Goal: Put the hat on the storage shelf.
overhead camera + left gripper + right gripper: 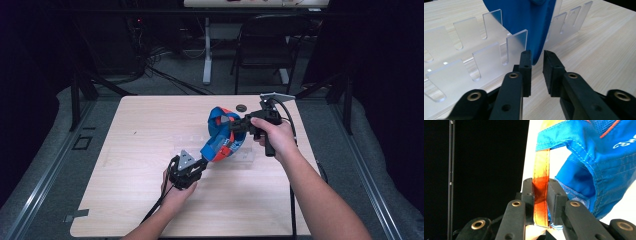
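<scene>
Cap (222, 134) slants brim-down toward left tool (202, 163), which pinches it; right tool (234, 125) clamps its orange strap (541, 185).

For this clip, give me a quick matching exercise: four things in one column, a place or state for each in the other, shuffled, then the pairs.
Things:
1. left gripper
2. right gripper
3. clear acrylic rack
4. small dark round object

States or places:
A. lying flat on the wooden table
B. shut on the orange strap of the blue cap
C. near the table's far edge
D. jaws either side of the cap's blue brim

Pairs: 1-D, 2-B, 3-A, 4-C
</scene>
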A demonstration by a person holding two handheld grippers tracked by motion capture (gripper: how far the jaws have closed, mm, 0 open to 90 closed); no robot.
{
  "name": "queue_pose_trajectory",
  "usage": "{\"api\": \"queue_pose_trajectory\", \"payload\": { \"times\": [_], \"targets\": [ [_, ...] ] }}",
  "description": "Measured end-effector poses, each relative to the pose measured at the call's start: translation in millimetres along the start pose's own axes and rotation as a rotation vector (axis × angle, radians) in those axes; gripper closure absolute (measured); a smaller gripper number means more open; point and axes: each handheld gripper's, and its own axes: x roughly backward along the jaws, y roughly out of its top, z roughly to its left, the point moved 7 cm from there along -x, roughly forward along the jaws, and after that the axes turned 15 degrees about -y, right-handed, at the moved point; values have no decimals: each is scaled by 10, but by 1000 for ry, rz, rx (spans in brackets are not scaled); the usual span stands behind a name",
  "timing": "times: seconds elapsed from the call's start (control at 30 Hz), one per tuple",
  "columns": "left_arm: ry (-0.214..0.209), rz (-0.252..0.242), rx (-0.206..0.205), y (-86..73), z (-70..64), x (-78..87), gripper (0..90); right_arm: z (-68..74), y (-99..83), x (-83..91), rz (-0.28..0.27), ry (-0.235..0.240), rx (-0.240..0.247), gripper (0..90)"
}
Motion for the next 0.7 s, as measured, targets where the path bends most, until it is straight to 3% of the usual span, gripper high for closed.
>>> {"api": "queue_pose_trajectory", "payload": {
  "times": [0.33,0.43,0.53,0.7],
  "targets": [
    [-7,15,35,-26,-17,71,625,-132,-2,1,-16,-14,-20,759],
    [-10,33,33,-40,-13,94,604,-167,-7,-7,-16,-17,-29,749],
    [-21,38,59,-64,-13,153,594,-249,-7,-1,-23,-41,-27,728],
    [-38,50,56,-93,-15,272,573,-315,-8,15,-37,-50,-32,698]
  ]
}}
